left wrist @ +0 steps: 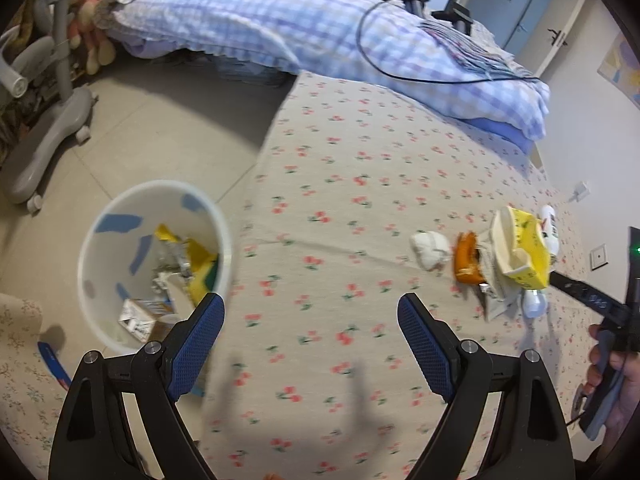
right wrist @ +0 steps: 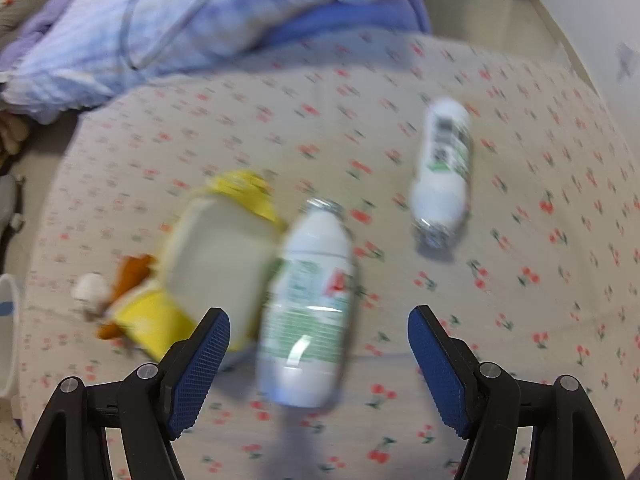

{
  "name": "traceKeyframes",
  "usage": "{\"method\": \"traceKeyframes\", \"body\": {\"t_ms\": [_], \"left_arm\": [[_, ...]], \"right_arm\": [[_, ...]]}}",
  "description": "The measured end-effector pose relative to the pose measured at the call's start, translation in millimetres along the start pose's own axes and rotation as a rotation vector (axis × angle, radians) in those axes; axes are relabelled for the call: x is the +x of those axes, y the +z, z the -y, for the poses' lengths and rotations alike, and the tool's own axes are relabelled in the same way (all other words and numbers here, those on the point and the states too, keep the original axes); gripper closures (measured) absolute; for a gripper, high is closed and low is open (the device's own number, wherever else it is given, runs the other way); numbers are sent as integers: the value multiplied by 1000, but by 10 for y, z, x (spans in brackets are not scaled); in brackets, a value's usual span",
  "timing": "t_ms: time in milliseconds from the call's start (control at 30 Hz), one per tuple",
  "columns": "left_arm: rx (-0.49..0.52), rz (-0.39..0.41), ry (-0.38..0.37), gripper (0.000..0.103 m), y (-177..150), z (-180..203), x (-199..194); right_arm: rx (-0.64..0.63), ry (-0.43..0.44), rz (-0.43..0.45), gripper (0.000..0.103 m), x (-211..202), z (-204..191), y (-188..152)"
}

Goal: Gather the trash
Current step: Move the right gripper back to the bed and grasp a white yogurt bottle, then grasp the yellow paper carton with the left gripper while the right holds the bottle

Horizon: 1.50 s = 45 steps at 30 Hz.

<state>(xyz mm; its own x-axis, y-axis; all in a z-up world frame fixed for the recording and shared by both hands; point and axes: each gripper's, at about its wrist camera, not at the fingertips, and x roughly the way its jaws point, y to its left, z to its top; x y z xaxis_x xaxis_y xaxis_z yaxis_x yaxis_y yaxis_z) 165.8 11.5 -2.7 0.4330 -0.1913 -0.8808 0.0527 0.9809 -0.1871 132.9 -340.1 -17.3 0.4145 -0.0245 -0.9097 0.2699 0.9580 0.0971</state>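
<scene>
My left gripper (left wrist: 311,309) is open and empty above the cherry-print bed sheet (left wrist: 360,160), beside a white trash bin (left wrist: 92,240) on the floor that holds wrappers and a box. My right gripper (right wrist: 319,322) is open, with a white milk bottle (right wrist: 308,300) lying between its fingers, untouched. A second white bottle (right wrist: 442,172) lies farther right. A crushed yellow paper cup (right wrist: 216,256) (left wrist: 520,248), orange peel (left wrist: 466,258) (right wrist: 132,276) and a white tissue wad (left wrist: 430,248) (right wrist: 90,286) lie together on the bed.
A blue checked quilt (left wrist: 320,36) is heaped at the bed's head with a black cable (left wrist: 384,68) and black devices on it. A grey wheeled stand (left wrist: 48,128) and plush toys (left wrist: 92,20) are on the left floor. A blue wrapper (left wrist: 54,364) lies near the bin.
</scene>
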Motion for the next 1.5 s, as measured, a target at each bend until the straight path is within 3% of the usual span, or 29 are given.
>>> {"method": "traceKeyframes", "body": {"t_ms": [333,367,400,467,500,867,1100,1267,1500], "left_arm": [[18,-27,-82,13,67,446,88],[19,-29,-87,13,68,481,98],[22,-31,-94,13,71,530,110],[32,-38,-111,13,75,645,139],[39,-42,-121,13,76,714,153],[131,-74,-264,13,58,1600,411],[42,-91,-350,16,79,1769,669],[29,-96,-361,17,93,1881,815],[7,-97,-342,36,55,1928,1001]], "right_arm": [[48,27,-100,25,366,-31,42],[44,22,-111,30,406,-47,39],[38,21,-120,43,423,-62,25],[21,16,-131,58,441,-81,14],[10,16,-123,61,415,-75,11],[40,33,-31,61,-39,415,-140],[80,21,-27,61,-141,839,-261],[94,13,-35,61,-148,1031,-300],[102,2,-39,61,-156,1181,-357]]}}
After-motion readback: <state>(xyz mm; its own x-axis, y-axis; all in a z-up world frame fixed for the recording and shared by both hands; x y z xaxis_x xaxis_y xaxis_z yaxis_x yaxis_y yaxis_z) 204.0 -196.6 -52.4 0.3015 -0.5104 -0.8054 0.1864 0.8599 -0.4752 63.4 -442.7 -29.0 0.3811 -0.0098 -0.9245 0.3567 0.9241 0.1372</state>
